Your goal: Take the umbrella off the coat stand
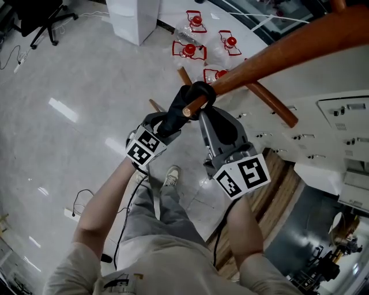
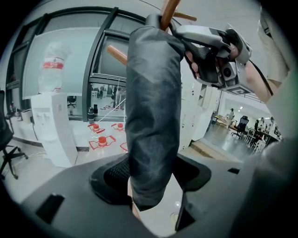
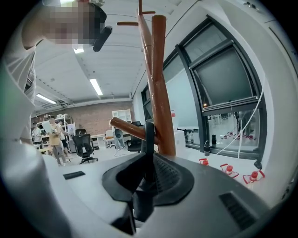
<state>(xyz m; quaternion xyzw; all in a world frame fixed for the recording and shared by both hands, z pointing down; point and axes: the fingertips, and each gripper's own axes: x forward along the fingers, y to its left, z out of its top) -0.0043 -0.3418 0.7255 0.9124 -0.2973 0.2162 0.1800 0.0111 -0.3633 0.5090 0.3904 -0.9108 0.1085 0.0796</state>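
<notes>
A folded dark grey umbrella (image 1: 177, 112) hangs from a peg of the brown wooden coat stand (image 1: 288, 52). In the left gripper view the umbrella (image 2: 153, 107) fills the gap between the pads, and my left gripper (image 2: 153, 175) is shut on its lower body. In the head view the left gripper (image 1: 166, 125) sits just below and left of the peg. My right gripper (image 3: 148, 174) is shut on the umbrella's thin black strap (image 3: 148, 139), which runs up over the peg (image 3: 128, 128) beside the stand's post (image 3: 160, 93). The right gripper (image 1: 209, 115) is close at the umbrella's right.
Several red-capped items in red frames (image 1: 190, 49) lie on the glossy floor beyond the stand. A white cabinet (image 1: 132, 17) and an office chair (image 1: 40, 20) stand further off. A water dispenser (image 2: 51, 135) is at the left. My shoe (image 1: 171, 174) is below the grippers. People stand in the background (image 3: 55, 137).
</notes>
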